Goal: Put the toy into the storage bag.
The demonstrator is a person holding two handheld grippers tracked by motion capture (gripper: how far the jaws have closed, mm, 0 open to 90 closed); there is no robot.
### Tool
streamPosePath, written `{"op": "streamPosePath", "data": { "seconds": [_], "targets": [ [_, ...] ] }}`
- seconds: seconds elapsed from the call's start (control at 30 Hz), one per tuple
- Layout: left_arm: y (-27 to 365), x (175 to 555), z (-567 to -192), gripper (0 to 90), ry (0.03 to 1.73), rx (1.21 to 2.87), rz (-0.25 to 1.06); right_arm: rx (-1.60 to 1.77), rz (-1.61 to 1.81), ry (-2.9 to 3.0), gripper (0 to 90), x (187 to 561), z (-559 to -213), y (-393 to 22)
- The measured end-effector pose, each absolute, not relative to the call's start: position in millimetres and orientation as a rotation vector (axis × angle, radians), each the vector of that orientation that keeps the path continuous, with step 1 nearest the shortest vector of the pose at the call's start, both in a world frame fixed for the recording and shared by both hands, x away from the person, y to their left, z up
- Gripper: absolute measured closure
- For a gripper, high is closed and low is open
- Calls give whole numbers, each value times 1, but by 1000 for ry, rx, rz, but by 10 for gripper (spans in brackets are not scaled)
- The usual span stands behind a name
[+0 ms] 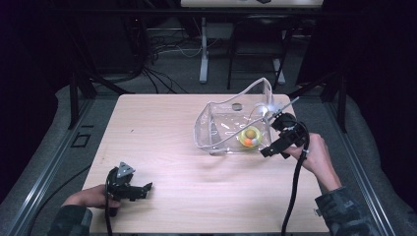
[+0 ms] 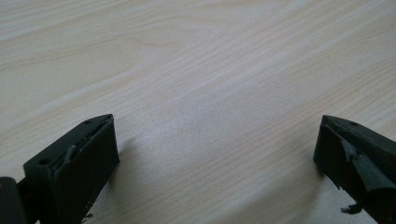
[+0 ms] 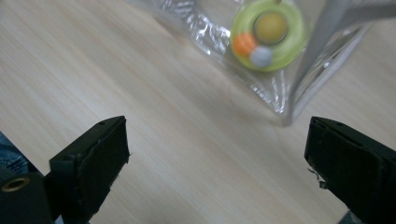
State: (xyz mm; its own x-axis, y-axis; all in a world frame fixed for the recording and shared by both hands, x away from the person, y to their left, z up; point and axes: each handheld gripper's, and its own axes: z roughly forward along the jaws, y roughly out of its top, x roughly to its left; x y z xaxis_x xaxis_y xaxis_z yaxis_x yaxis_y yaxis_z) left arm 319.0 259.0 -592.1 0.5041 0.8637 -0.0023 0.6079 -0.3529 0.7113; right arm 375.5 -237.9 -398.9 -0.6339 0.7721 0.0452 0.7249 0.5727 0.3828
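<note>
Clear plastic bag (image 1: 223, 129) on table (image 1: 162, 142), ring toy (image 1: 250, 136) inside. Bag light, floppy, slippery; pinch rim or handle. Right gripper (image 1: 279, 137) beside bag, jaws spread, empty. Left gripper (image 1: 132, 189) well apart from bag, jaws spread, empty.

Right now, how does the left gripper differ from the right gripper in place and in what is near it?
The left gripper sits low by the table's near left edge, over bare wood; the right gripper is raised beside the clear plastic bag. The left gripper has nothing ahead, while the right gripper faces the bag's green ring toy. Both have jaws wide open, holding nothing.
</note>
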Motion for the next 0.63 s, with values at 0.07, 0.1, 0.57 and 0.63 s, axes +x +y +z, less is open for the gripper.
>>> {"op": "streamPosePath", "data": {
  "seconds": [0.07, 0.1, 0.57, 0.63],
  "targets": [
    [259, 319, -592, 0, 1201, 2086, 499, 1286, 530, 2692, 63, 373, -412, -239],
    [259, 319, -592, 0, 1201, 2086, 499, 1286, 530, 2692, 63, 373, -412, -239],
    [259, 319, -592, 0, 1201, 2086, 499, 1382, 574, 2745, 90, 356, -469, -254],
    [259, 319, -592, 0, 1201, 2086, 497, 1387, 550, 2755, 107, 356, -476, -258]
  ]
}}
